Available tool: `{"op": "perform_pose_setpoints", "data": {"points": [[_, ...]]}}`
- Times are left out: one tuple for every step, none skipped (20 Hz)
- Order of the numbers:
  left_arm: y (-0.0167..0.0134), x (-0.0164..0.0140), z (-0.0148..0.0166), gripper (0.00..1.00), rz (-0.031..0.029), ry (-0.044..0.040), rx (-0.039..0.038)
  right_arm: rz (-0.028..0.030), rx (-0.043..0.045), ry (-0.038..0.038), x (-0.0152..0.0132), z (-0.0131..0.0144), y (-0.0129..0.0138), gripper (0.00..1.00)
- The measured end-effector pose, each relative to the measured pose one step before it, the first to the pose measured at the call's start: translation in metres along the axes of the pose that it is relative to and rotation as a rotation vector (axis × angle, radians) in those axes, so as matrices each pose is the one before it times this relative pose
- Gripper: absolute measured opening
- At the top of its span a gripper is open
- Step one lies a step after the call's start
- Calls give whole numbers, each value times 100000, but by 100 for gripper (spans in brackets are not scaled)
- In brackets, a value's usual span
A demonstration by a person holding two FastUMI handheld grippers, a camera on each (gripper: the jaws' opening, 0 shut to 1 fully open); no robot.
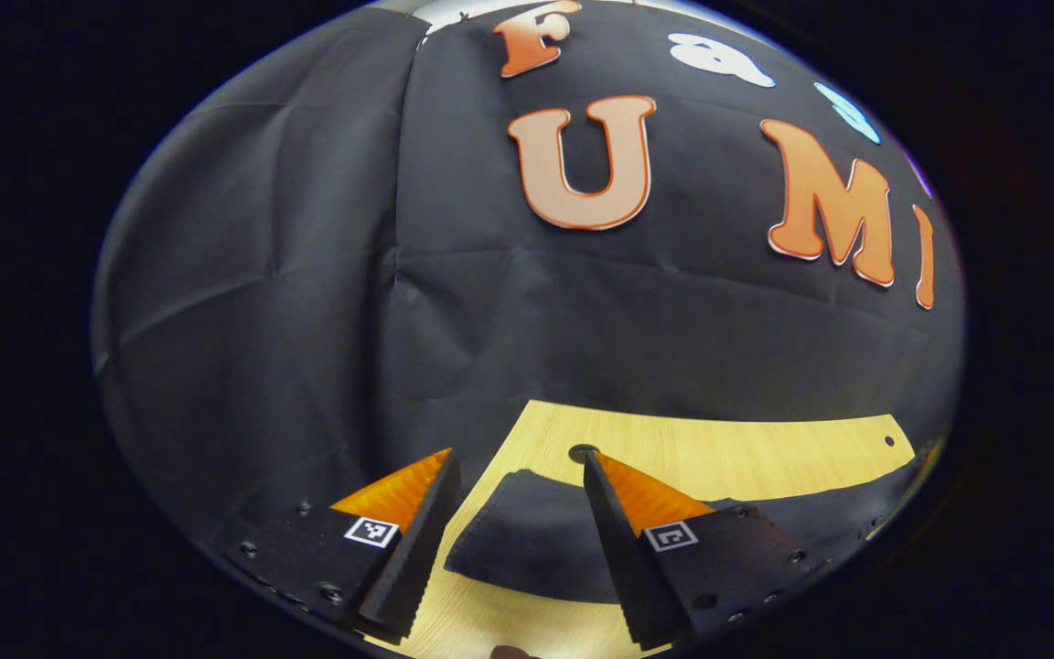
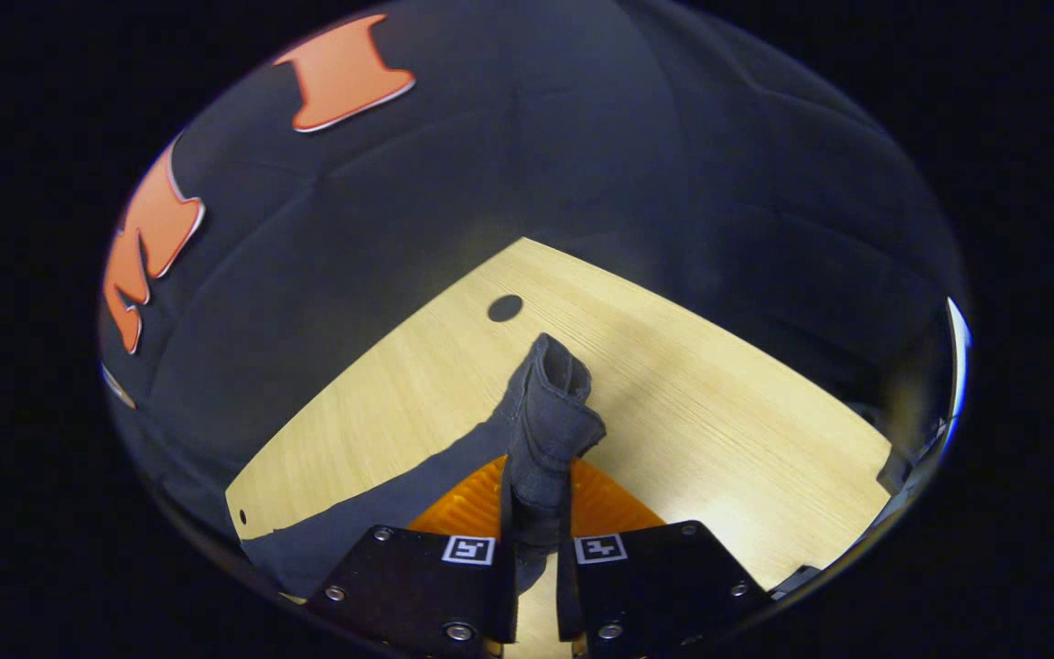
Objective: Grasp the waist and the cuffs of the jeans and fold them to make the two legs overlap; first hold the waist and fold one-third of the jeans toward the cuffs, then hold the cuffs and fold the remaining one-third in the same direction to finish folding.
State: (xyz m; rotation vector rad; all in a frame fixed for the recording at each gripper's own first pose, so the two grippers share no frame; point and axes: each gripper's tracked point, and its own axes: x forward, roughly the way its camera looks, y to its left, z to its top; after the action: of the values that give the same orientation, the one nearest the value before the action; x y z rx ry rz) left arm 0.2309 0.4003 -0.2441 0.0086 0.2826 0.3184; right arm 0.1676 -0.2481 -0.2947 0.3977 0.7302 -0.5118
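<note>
Left gripper view: the left gripper hangs just above the wooden table with its jaws wide apart and nothing between them. A dark, flat edge of the jeans lies on the table directly in the gap, extending toward 3 o'clock along the near rim. A round hole in the tabletop sits just beyond the cloth at 12 o'clock from the gap. For a sound grasp, the open fingers should be lowered so that one slides under the edge and the other comes down on top, taking every layer before closing.

Right gripper view: the right gripper is closed tight on a bunched, upright wad of the jeans, both fingers pressing the cloth, which rises past the tips toward 12 o'clock. More denim trails off to 8 o'clock, lying flat on the table. Whether this wad is waist or cuff cannot be told. Judged from the task, the leg-overlap fold is in hand; this grip should be kept firm and level until the other side is secured, then both ends carried together so the legs land edge on edge.
</note>
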Motion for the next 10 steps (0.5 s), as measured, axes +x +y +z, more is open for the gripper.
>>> {"op": "perform_pose_setpoints", "data": {"points": [[-512, -565, 624, 82, -196, -2206, 374, 1804, -3996, -1810, -473, 74, 962, 18], [-395, -523, 530, 82, -509, -1977, -267, 1456, -3808, -2248, -796, 186, 1134, 17], [-614, -131, 125, 82, -1491, -1094, -145, 2080, -3738, -1262, -855, 208, 1346, 17], [-661, -278, -52, 82, -1124, -364, 139, 1330, -3486, -1428, -849, 395, 1037, 17], [-695, -147, -245, 82, -921, 385, 79, 2291, -3366, -704, -1183, 447, 871, 18], [-517, -196, -188, 82, -756, 631, 55, 1994, -3193, -463, -870, 336, 1073, 17], [-235, -256, -300, 82, -517, 391, 171, 2019, -3412, -412, -806, 648, 1048, 17], [-7, -253, -51, 82, -121, 9, 39, 1780, -3476, -454, -564, 476, 945, 17], [1, -274, 118, 82, 133, -489, -196, 2178, -2954, -271, -329, 170, 1223, 17], [-10, -323, 330, 82, 47, -1178, -172, 1707, -2815, 465, -387, 145, 1073, 17]]}}
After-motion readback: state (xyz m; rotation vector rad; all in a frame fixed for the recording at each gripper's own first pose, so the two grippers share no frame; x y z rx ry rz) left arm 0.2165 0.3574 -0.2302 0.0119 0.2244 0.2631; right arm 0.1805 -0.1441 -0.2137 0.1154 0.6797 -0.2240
